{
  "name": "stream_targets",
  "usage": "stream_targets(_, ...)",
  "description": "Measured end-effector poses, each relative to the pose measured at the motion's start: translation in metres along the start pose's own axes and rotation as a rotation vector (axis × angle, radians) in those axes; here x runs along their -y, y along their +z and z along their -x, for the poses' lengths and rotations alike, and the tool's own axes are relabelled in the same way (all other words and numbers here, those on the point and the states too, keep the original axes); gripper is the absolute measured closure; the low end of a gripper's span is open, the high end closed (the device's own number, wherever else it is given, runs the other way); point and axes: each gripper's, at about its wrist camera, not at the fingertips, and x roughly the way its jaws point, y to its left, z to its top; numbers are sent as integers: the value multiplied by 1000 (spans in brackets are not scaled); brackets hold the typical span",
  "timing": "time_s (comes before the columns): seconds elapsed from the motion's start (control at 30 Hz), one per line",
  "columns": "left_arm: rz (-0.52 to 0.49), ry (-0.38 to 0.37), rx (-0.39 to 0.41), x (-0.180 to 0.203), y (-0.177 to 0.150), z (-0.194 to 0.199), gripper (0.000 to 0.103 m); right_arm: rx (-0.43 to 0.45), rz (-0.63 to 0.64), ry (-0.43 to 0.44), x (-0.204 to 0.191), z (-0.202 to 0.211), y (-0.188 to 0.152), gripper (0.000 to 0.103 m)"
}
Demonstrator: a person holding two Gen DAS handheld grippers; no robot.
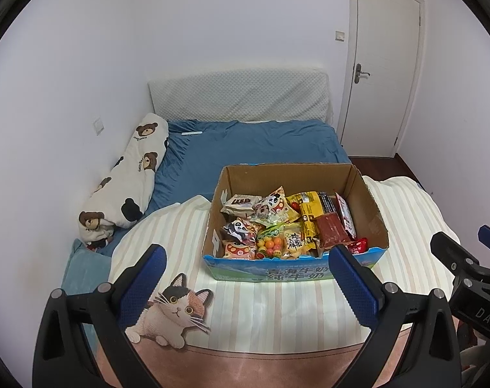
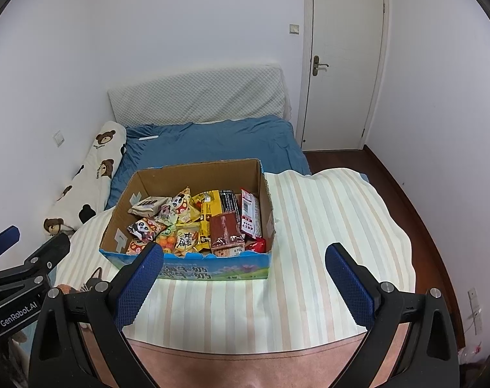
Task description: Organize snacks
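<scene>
Both sets of tongs hung with their blue pads wide apart, gripping nothing. The left tongs (image 1: pixel 246 278) and the right tongs (image 2: pixel 245 278) hovered side by side over the striped cream blanket (image 2: pixel 325 226) on the bed. Just ahead of them, nearer the left pad of the right tongs, sat the open brown cardboard box with a blue printed front (image 2: pixel 212 268), crammed with crinkly foil snack packets (image 1: pixel 271 223). Those looked light, soft and slippery, easily crushed; I'd judge a pinch at a sealed edge safest. The flat dark-red wrapped bar (image 2: pixel 225 232) looked stiffer, its long axis running away from the tongs toward the box's far wall, so closing across its width near the close end seemed best.
</scene>
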Motion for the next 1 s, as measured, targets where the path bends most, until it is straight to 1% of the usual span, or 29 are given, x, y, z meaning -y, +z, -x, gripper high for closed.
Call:
stream_targets(0.73, 4, -5, -9, 0, 1, 1, 0, -5, 8, 8, 0, 2, -3, 1)
stream_targets(0.87, -10, 20, 1, 1, 2, 0, 0, -6, 8, 8, 0, 2, -3, 1)
stream_targets(1.0, -10, 21, 8, 1, 1, 1, 0, -7, 11, 8, 0, 0, -3, 1)
